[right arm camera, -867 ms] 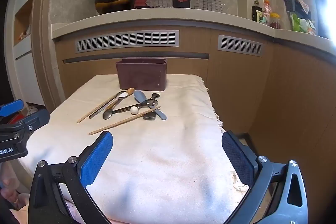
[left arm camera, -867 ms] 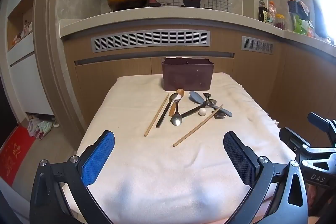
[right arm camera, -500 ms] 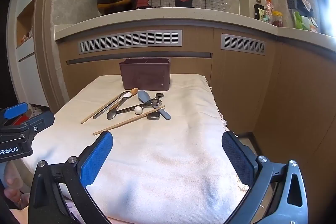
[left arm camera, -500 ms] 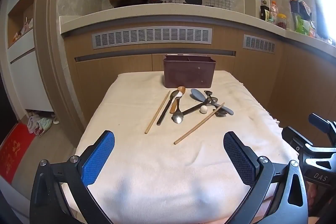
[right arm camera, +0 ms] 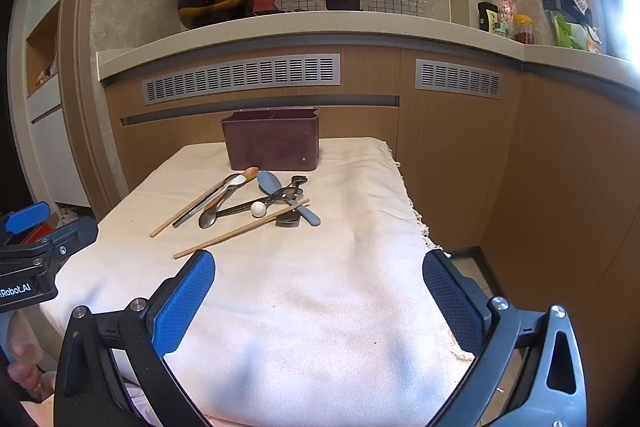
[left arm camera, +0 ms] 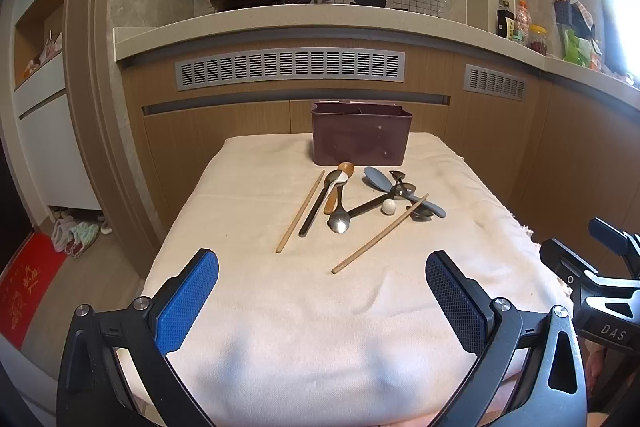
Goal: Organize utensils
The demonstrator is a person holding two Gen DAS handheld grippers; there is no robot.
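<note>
Both tools hover over the near edge of the cloth-covered tabletop (left arm camera: 304,339). The left hand-held gripper (left arm camera: 322,301) and the right hand-held gripper (right arm camera: 319,301) each have their jaws spread wide with nothing between them.

Ahead of the left hand-held gripper, well apart from its pads, lies the utensil pile (left arm camera: 360,203). It holds two wooden chopsticks, the nearer chopstick (left arm camera: 379,234) crossing over a dark handle, one wooden spoon (left arm camera: 339,187), a grey-blue spoon (left arm camera: 382,181), at least two metal spoons and a small white ball-shaped piece; the tangled dark pieces cannot be counted surely.

Behind the pile stands one maroon holder (left arm camera: 361,141).

Because the pieces overlap, closing on one could likely drag or flick its neighbours, and a thin chopstick may slip off the cloth.
</note>
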